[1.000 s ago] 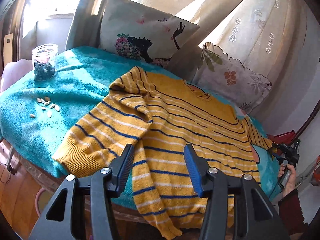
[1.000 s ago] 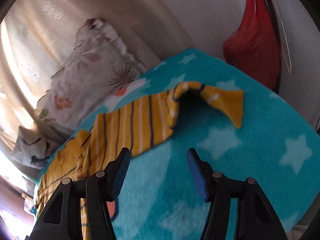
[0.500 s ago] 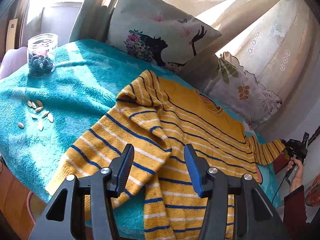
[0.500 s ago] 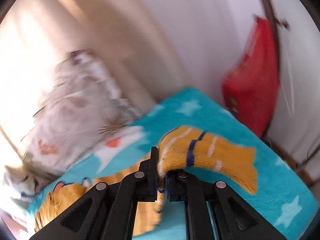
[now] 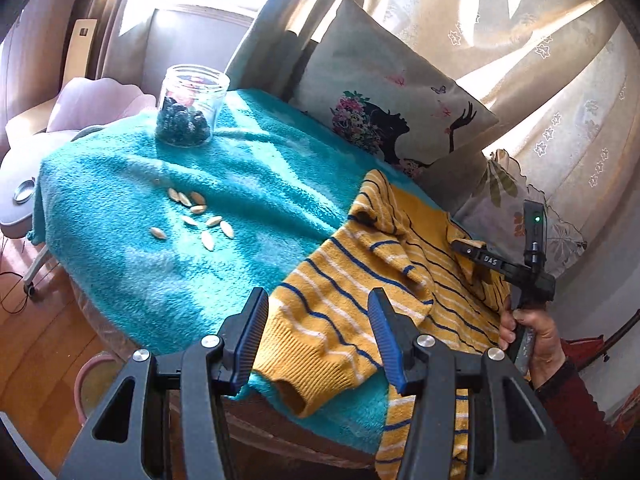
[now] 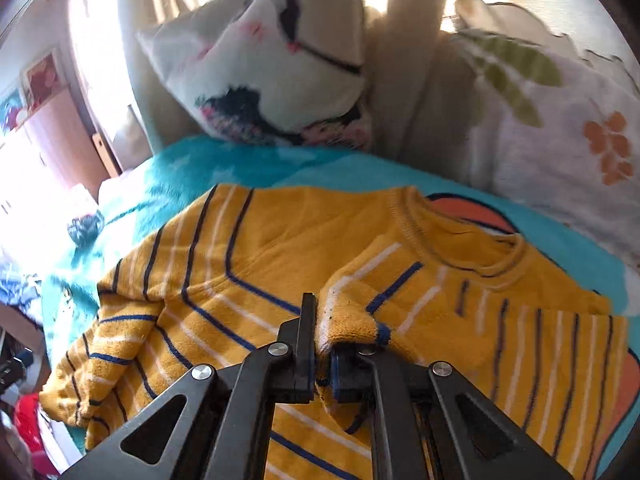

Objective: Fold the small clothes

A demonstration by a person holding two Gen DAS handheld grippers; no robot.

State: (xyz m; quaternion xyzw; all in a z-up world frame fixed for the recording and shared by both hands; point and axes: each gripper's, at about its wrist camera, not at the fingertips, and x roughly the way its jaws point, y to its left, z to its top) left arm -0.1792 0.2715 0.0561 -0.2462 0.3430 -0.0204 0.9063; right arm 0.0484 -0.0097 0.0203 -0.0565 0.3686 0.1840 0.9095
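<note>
Right tool [image 6: 322, 354] clamped on sleeve cuff [image 6: 352, 316], carrying it over sweater [image 6: 280, 240] chest for fold. Left tool [image 5: 318, 336] wide open, empty, poised over near cuff [image 5: 316, 356] at bench [image 5: 132, 280] edge.

Teal blanket [image 5: 248, 184] under sweater [image 5: 360, 280], jar [image 5: 188, 108], seeds [image 5: 196, 216]

Sunlit lace curtains [image 5: 540, 32], wooden floor [image 5: 36, 352]
</note>
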